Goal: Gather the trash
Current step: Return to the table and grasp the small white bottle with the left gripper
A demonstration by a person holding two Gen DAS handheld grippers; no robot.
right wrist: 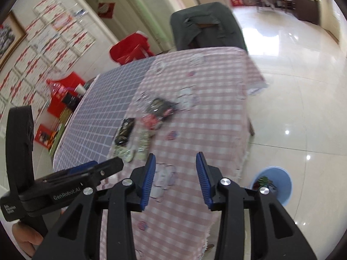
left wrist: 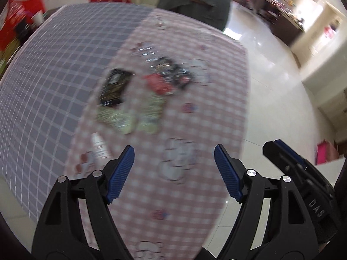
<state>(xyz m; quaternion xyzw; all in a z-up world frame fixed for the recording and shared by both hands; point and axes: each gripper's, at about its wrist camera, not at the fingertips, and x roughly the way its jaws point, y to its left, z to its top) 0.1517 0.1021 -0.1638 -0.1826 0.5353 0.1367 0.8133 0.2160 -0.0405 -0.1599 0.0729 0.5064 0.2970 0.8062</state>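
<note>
Several wrappers lie in a loose pile mid-table on the pink checked cloth: a black packet, a red one, a dark crumpled one, pale green ones. The pile also shows in the right wrist view: black packet, red one, dark one. My left gripper is open and empty above the near table, short of the pile. My right gripper is open and empty, to the right of the left one. A blue bin with some trash stands on the floor at the table's right.
The table's left half has a grey grid cloth. A dark-covered chair stands at the far end. Red bags and boxes sit by the left wall. A white paper cup stands at the far left edge. Shiny tile floor lies right.
</note>
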